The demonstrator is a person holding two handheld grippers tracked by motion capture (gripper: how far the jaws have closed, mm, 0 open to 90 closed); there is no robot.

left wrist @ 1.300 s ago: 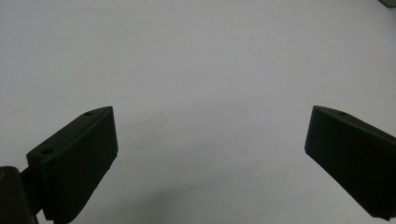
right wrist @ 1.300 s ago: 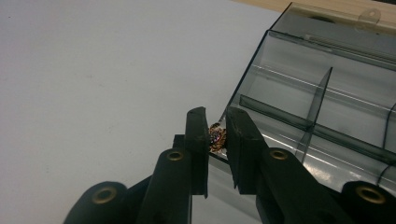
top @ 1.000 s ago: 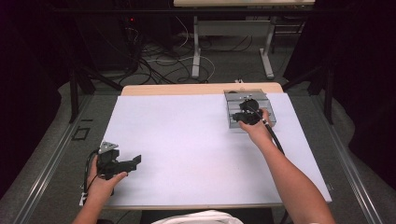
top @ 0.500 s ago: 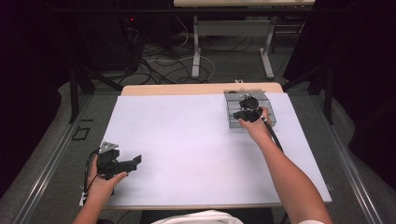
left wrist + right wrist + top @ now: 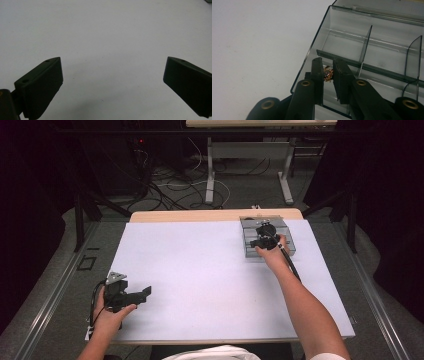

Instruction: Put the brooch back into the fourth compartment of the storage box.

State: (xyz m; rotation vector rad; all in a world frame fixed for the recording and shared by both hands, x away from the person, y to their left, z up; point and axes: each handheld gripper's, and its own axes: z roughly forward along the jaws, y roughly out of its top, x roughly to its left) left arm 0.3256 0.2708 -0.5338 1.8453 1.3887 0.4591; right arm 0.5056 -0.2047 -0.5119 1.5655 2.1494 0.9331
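The right gripper [image 5: 329, 73], clamped on a small gold trinket [image 5: 328, 73] over the clear divided box [image 5: 374, 47], seems mid-transfer (left gripper [image 5: 112, 82] idle, jaws apart), calling next for a careful release or lift.

High view: overhead, facing fwd/down on white table [image 5: 200, 270]. Gripper views: close, along jaws; right shares compartment box [image 5: 372, 37].

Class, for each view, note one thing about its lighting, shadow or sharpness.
High view: white table cover bright, surroundings nearly black. Left gripper view: faint shadow beside the left gripper, jaws dark. Right gripper view: soft glare streaks on the clear box; the small gold piece reasonably sharp.
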